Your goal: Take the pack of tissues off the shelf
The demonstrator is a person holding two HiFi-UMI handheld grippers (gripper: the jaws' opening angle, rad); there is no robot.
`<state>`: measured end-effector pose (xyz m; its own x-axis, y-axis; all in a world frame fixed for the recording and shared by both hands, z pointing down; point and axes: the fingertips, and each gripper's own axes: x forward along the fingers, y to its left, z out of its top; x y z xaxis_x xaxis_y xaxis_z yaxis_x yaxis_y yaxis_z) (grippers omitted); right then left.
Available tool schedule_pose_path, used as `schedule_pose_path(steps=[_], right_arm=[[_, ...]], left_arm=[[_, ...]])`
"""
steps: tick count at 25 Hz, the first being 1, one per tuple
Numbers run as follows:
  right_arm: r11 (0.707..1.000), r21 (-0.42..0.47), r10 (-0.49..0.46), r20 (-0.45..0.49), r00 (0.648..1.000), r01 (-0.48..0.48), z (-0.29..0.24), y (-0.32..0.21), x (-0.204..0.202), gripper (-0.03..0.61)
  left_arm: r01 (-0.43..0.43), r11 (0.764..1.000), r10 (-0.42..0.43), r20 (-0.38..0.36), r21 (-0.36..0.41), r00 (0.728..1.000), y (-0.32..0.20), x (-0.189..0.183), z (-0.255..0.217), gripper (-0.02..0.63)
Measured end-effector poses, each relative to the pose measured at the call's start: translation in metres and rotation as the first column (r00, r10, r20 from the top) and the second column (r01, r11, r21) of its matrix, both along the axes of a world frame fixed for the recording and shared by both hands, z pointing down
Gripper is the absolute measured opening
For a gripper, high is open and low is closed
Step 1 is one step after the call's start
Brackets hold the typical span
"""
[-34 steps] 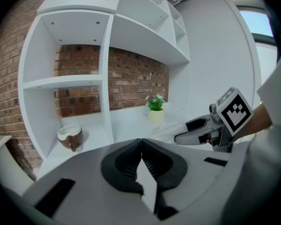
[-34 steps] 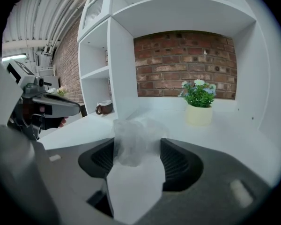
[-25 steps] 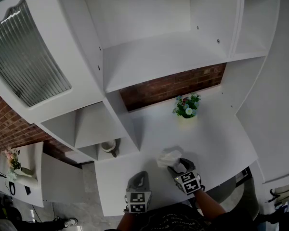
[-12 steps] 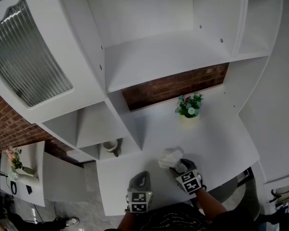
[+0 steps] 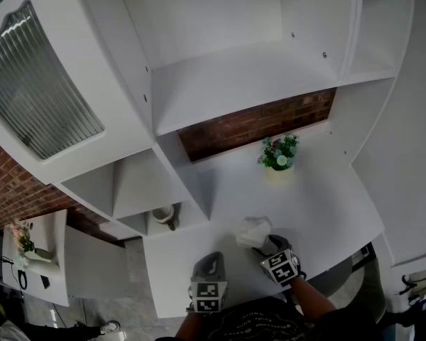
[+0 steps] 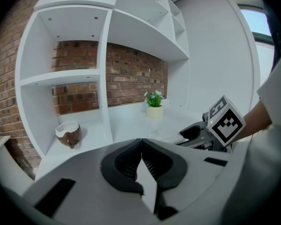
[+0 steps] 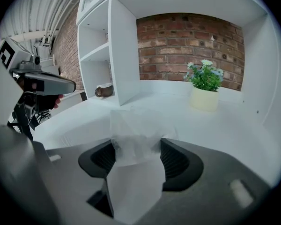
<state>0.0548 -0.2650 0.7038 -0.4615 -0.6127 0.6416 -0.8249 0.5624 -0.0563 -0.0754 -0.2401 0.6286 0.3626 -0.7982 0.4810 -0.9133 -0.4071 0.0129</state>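
The white pack of tissues [image 5: 253,231] [image 7: 134,139] sits between the jaws of my right gripper [image 5: 264,244] [image 7: 136,157], which is shut on it just over the white countertop [image 5: 319,204], in front of the shelf unit. The pack's crinkled end sticks out past the fingertips. My left gripper [image 5: 206,267] [image 6: 141,157] is shut with nothing in it, near the counter's front edge, left of the right one. From the left gripper view I see the right gripper [image 6: 196,134] and its marker cube to the right.
A small potted plant [image 5: 277,155] [image 7: 205,89] stands at the back of the counter before the brick wall. A brown and white cup [image 5: 163,216] [image 6: 69,133] lies in the low left cubby. A white divider [image 7: 122,50] bounds the cubbies. Open shelves hang above.
The right gripper with the tissue pack has sunk slightly toward the counter. The left gripper has stayed where it was.
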Motion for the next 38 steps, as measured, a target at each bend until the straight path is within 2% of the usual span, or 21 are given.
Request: schedule_pose_path(steps=[8,17,26,33,38], right_arm=[[0.999,-0.019,0.03,0.015,0.999,-0.03,0.009,0.002,0.002,0.284],[0.999,-0.033,0.018,-0.003,1.0,-0.018,0.012,0.006,0.001,0.314],[0.997,-0.01,0.073,0.123,0.99,-0.073,-0.001,0.003,0.002,0.436],[0.998,0.018,0.064,0.144,0.988,-0.067,-0.025,0.008,0.0,0.453],[0.993,0.071,0.082,0.165,0.983,-0.095,-0.047,0.003,0.006,0.453]], left_arm=[[0.008,1.0,-0.008,0.002,0.005,1.0,0.0,-0.002,0.001,0.009],[0.008,1.0,-0.008,-0.008,0.002,1.0,0.001,-0.001,0.002,0.009],[0.004,1.0,-0.004,-0.008,-0.003,1.0,0.003,-0.001,0.004,0.009],[-0.008,1.0,0.008,-0.02,0.004,1.0,0.005,0.002,0.004,0.009],[-0.01,1.0,0.011,-0.037,0.019,0.999,0.006,0.004,-0.002,0.009]])
